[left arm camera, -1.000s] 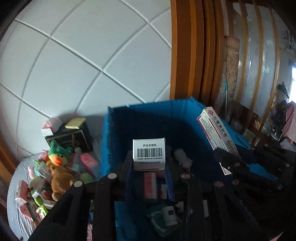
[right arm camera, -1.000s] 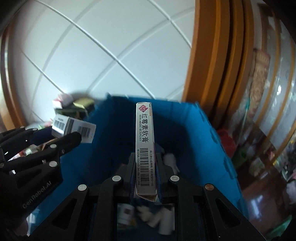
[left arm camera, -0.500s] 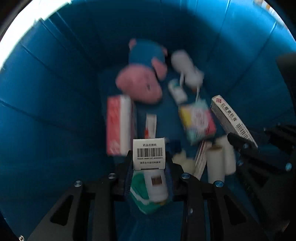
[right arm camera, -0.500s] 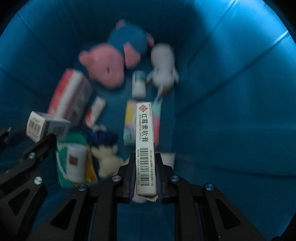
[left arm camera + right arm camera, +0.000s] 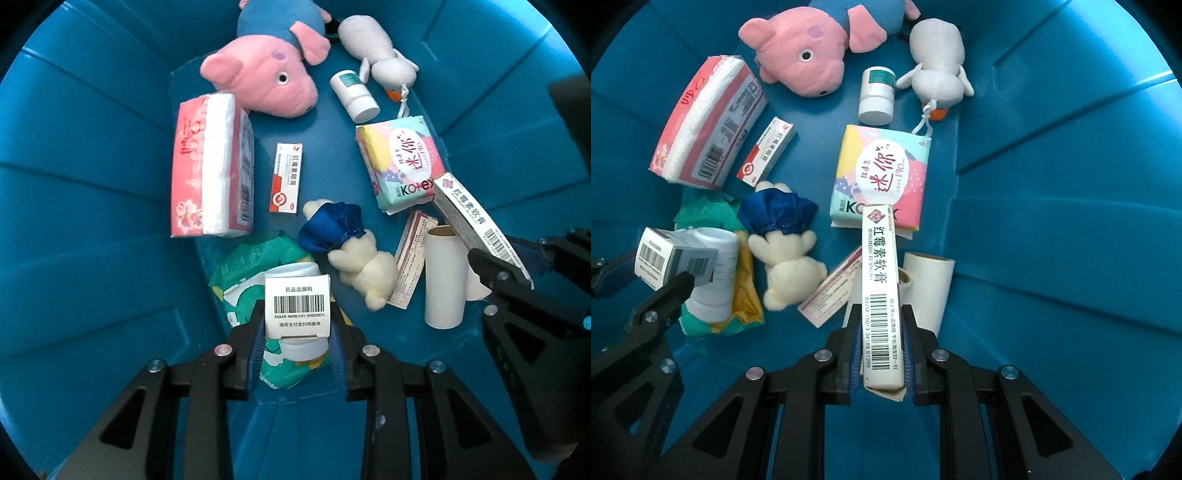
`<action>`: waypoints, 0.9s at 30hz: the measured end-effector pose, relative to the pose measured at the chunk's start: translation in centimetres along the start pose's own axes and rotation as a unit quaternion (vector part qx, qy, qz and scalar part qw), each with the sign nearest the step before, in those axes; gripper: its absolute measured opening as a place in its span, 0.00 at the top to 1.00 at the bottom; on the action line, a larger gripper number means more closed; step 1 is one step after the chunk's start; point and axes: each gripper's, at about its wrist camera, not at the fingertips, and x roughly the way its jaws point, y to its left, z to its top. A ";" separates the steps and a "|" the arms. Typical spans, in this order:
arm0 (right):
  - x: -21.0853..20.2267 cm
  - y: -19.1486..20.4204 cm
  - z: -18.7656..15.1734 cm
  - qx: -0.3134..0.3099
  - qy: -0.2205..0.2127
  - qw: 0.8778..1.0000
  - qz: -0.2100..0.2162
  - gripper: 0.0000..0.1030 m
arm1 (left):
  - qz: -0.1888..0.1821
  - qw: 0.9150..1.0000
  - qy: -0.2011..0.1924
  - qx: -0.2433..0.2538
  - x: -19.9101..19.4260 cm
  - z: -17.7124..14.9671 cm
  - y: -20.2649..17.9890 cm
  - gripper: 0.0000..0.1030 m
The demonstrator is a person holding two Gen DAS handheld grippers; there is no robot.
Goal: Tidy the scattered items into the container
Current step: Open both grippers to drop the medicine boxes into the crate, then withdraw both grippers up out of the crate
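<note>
Inside the blue bin (image 5: 92, 206), the left gripper (image 5: 297, 339) pinches a small white box (image 5: 297, 306); the right gripper (image 5: 881, 354) pinches a long ointment box (image 5: 881, 295).

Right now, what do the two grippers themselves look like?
Both are the same build. The left gripper and right gripper have matte black angular frames with cut-out openings and round silver screw heads. Each finger carries a ribbed blue pad on its inner face. No cables, sleeves or hands are in view, and no lettering can be read on them in these frames.
</note>
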 end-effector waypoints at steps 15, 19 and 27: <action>-1.0 -1.0 0.4 0.028 -0.015 0.999 -0.009 0.33 | -0.005 1.000 -0.018 -0.003 -1.4 0.2 0.5 0.30; -2.8 -1.3 0.3 0.034 -0.040 0.999 -0.008 0.25 | -0.006 0.999 -0.035 -0.015 -3.2 -0.1 1.3 0.25; -10.8 -1.3 -3.4 0.019 -0.138 0.990 0.014 0.15 | -0.017 0.990 -0.143 0.002 -11.2 -4.0 2.5 0.14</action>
